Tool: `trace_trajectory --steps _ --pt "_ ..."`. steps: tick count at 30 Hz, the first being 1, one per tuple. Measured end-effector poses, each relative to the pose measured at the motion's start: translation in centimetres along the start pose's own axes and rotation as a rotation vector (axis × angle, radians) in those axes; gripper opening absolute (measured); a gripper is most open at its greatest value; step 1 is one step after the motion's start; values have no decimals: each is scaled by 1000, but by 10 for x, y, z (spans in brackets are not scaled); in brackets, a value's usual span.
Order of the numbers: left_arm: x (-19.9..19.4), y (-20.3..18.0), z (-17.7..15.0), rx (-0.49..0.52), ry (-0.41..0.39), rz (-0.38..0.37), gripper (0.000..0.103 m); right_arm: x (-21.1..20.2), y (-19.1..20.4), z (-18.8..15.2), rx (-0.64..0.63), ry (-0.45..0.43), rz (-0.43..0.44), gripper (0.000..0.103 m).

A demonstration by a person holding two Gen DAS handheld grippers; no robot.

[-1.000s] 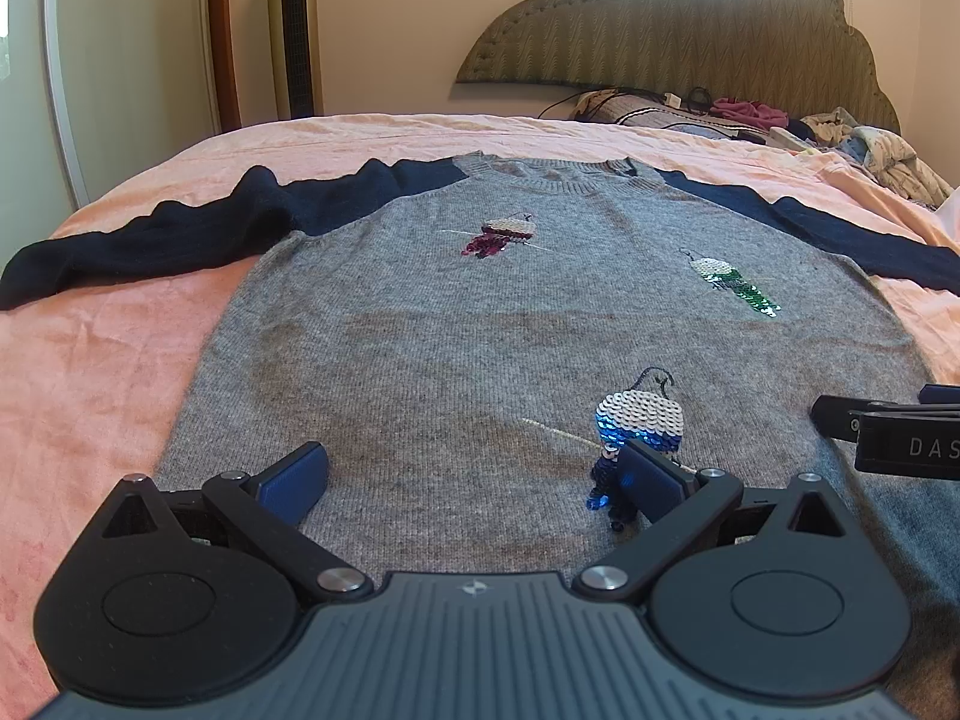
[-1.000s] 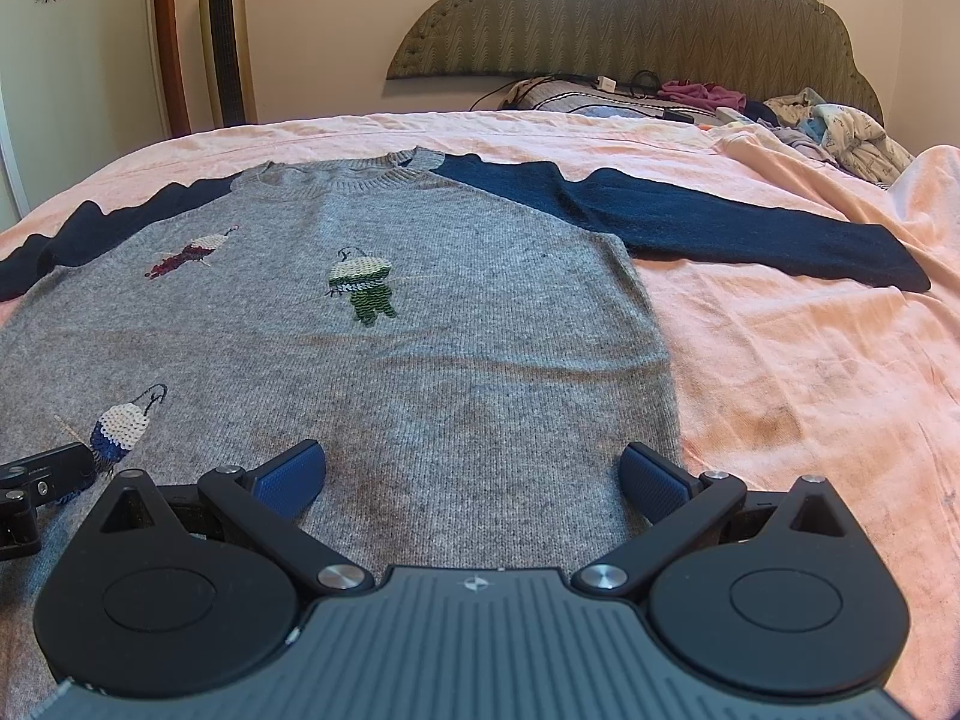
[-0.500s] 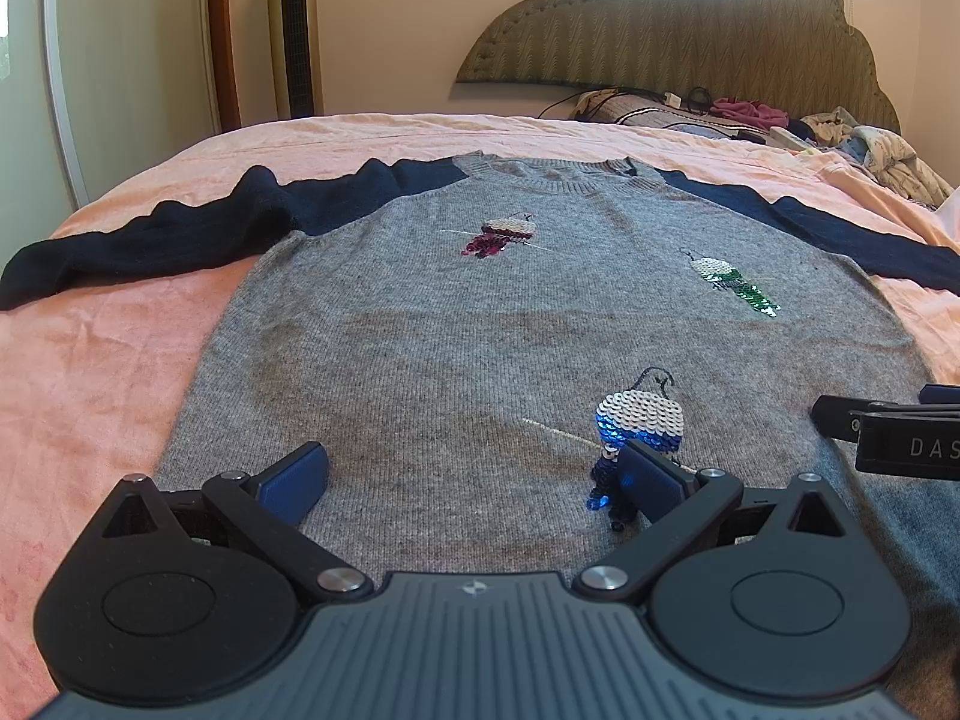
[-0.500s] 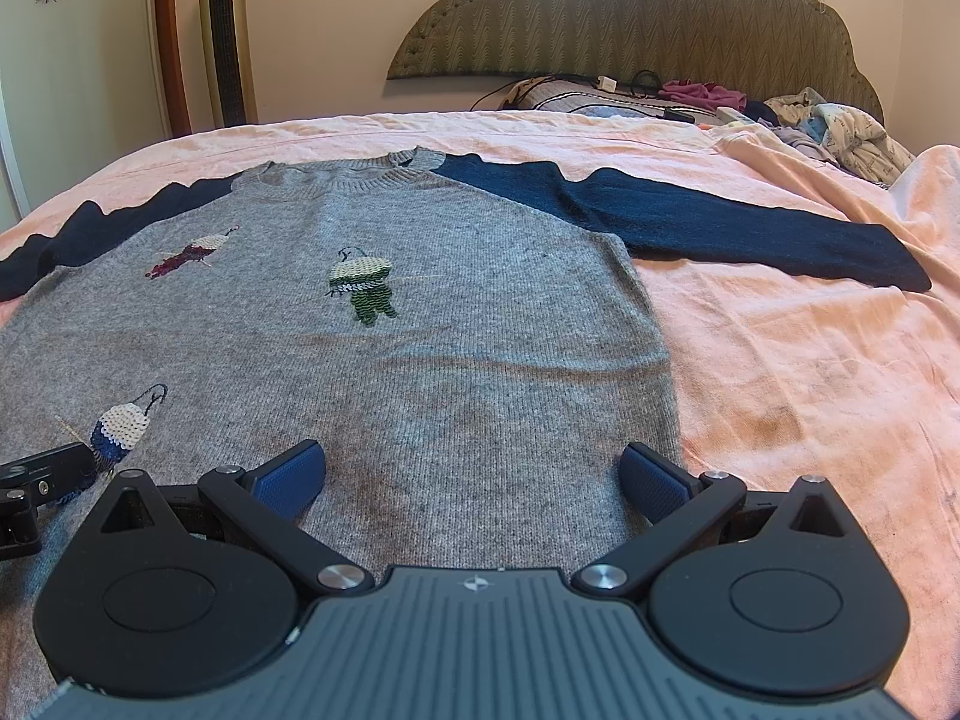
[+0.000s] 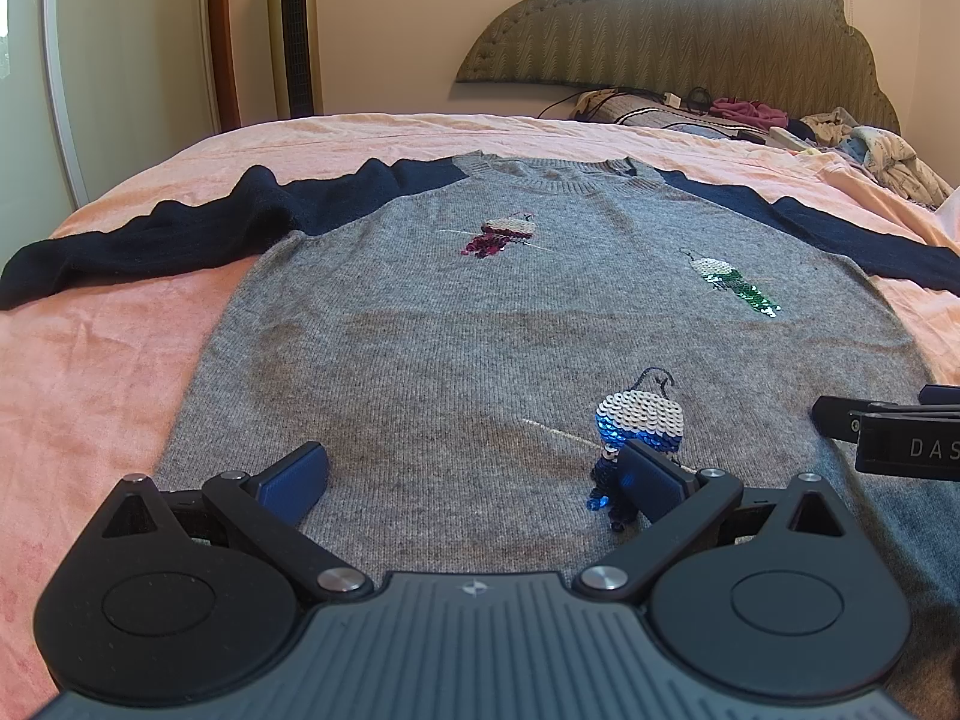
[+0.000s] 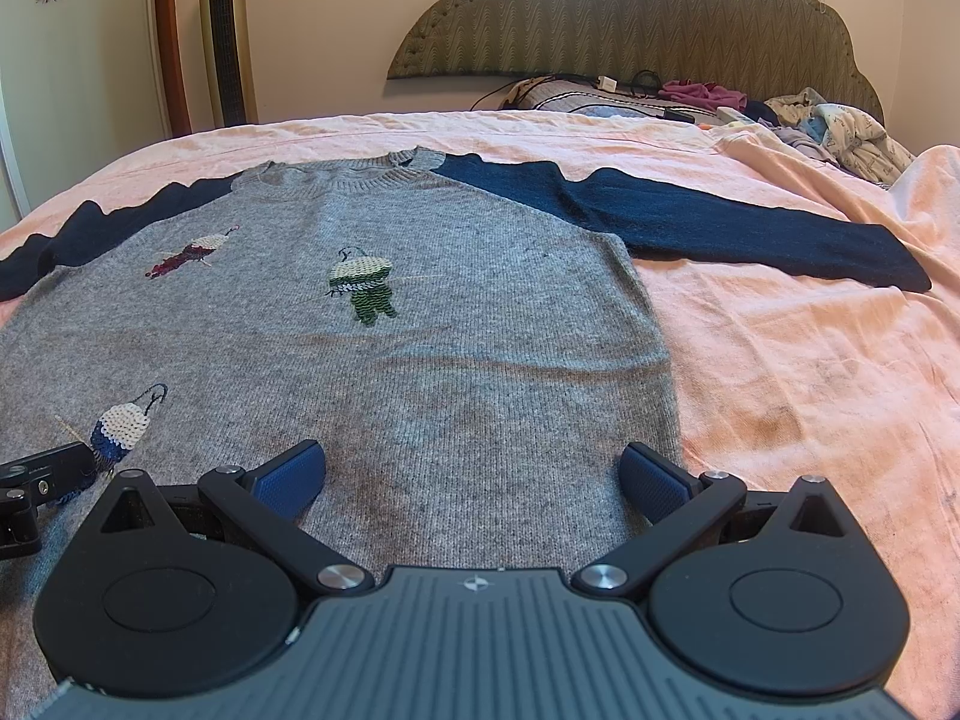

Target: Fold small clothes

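A small grey sweater (image 5: 468, 324) with navy sleeves and sequin figures lies flat, front up, on the pink bed sheet (image 5: 90, 372); it also shows in the right wrist view (image 6: 456, 372). Its sleeves (image 6: 708, 222) are spread out to both sides. My left gripper (image 5: 474, 474) is open over the sweater's lower left hem. My right gripper (image 6: 474, 474) is open over the lower right hem, and its side shows in the left wrist view (image 5: 888, 432). Neither holds anything.
A padded headboard (image 5: 690, 30) stands at the far end. A pile of clothes and cables (image 5: 780, 126) lies near it at the right. A tower fan (image 5: 294, 30) and a white wardrobe door (image 5: 120, 60) stand at the far left.
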State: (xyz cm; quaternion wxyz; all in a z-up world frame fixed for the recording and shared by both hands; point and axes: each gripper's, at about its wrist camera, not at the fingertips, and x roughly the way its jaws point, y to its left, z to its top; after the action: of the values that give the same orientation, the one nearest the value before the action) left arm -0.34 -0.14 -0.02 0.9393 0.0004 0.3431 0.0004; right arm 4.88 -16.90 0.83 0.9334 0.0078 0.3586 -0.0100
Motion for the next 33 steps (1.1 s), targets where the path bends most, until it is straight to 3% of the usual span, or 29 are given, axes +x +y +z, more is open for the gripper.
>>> trace_trajectory --steps 10,13,15,19,24,28,33 --pt "0 0 0 0 0 0 103 -1 0 0 -1 2 2 103" --pt "0 0 0 0 0 0 103 -9 -19 14 50 16 98 103" --pt "0 0 0 0 0 0 103 -25 -58 36 165 -65 195 103" --pt "0 0 0 -1 0 0 103 -28 -181 73 463 -249 240 103" --pt "0 0 0 0 0 0 103 23 -347 64 1035 -257 173 103" --pt "0 0 0 0 0 0 103 49 -401 40 1224 -294 127 93" --pt "0 0 0 -1 0 0 103 81 -407 49 1208 -264 133 86"
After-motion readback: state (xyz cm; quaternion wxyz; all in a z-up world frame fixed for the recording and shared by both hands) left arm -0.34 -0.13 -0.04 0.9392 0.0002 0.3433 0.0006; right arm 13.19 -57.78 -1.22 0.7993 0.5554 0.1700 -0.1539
